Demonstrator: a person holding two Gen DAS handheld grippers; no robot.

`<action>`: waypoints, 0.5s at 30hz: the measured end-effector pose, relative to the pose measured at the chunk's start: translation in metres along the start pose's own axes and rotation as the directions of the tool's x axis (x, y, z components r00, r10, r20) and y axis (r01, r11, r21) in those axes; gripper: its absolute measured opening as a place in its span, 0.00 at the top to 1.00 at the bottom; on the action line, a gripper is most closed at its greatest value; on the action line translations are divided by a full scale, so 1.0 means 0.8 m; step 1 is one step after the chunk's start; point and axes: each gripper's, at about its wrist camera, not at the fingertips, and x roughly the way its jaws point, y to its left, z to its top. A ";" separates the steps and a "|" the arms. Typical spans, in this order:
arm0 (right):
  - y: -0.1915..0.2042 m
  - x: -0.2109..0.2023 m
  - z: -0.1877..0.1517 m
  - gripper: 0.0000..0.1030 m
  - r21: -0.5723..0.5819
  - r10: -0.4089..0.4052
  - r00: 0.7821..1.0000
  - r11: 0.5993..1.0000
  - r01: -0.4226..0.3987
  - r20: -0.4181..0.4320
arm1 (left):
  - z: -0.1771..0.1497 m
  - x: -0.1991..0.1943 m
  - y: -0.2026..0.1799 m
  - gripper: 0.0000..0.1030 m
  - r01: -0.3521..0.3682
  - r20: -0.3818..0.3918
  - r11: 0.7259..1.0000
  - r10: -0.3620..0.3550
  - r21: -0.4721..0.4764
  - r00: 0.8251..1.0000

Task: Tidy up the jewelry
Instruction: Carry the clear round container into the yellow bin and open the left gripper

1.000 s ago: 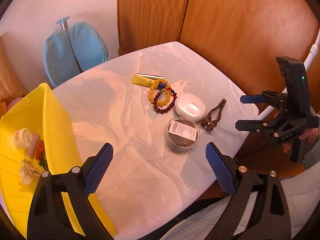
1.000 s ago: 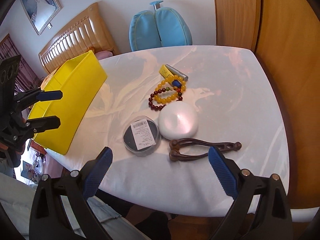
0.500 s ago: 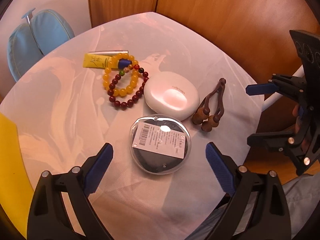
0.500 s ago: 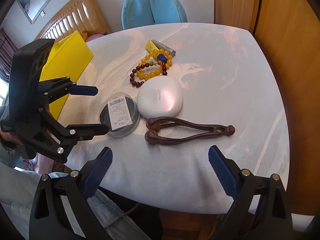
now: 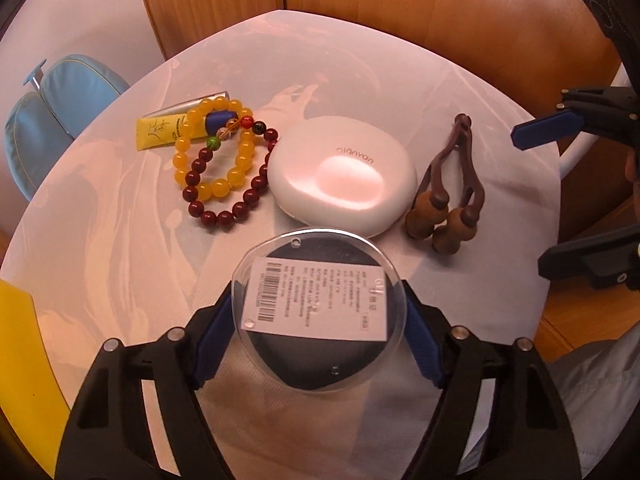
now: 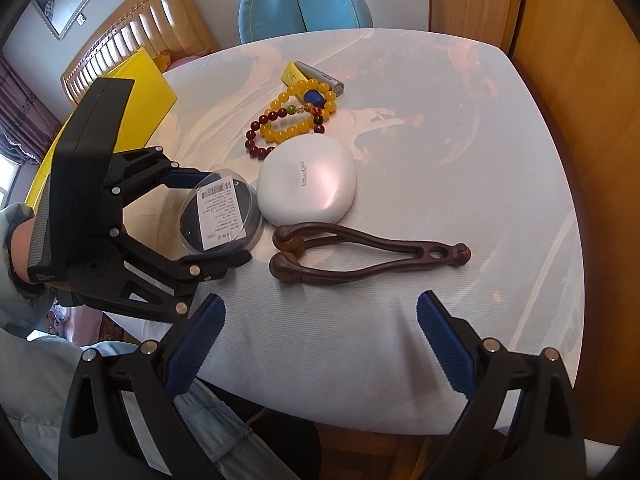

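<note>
**A:** Six things on the white table [image 5: 100, 260], by my count. Take me across the left wrist view, starting at the left.

**B:** At the lower left edge a corner of a yellow bin [image 5: 16, 360] shows. Above it, past the table's rim, is a blue chair [image 5: 48, 120]. On the table, upper left of centre, lies a yellow tube [image 5: 160, 134]. A yellow bead bracelet [image 5: 180, 160] rests over its capped end, and a dark red bead bracelet [image 5: 224, 216] overlaps that one.

**A:** And the left tool [image 5: 318, 308]?

**B:** It is in the lower centre of the frame. Its jaws have just been closing with the round clear case [image 5: 320, 352] between them. The blue pads now sit against the case's two sides, so it is grasping the case. The case has a white barcode label on its lid and something dark inside, and its far rim comes close up to the white oval case [image 5: 344, 176].

**A:** Does the red bracelet touch that white case?

**B:** Its beads lie right against the case's left side. Just right of the case is a dark wooden roller massager [image 5: 448, 200], with its two knobs toward the camera and its stem pointing away.

**A:** And the right tool [image 6: 320, 312]?

**B:** It is at the right edge of the frame, beyond the table's rim. In its own view the jaws stand wide apart over the near part of the table, with nothing between them. The massager lies just ahead of them.
</note>
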 end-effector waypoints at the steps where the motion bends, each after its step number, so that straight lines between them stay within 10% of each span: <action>1: 0.000 0.000 0.000 0.05 0.001 0.000 1.000 1.000 0.000 0.001 | 0.000 -0.001 0.001 0.27 0.001 -0.006 1.000 -0.001 -0.003 1.000; 15: 0.029 -0.020 0.012 0.05 -0.044 0.102 0.991 0.994 -0.099 0.088 | -0.007 -0.131 0.022 0.27 -0.067 0.145 0.987 0.089 -0.146 0.985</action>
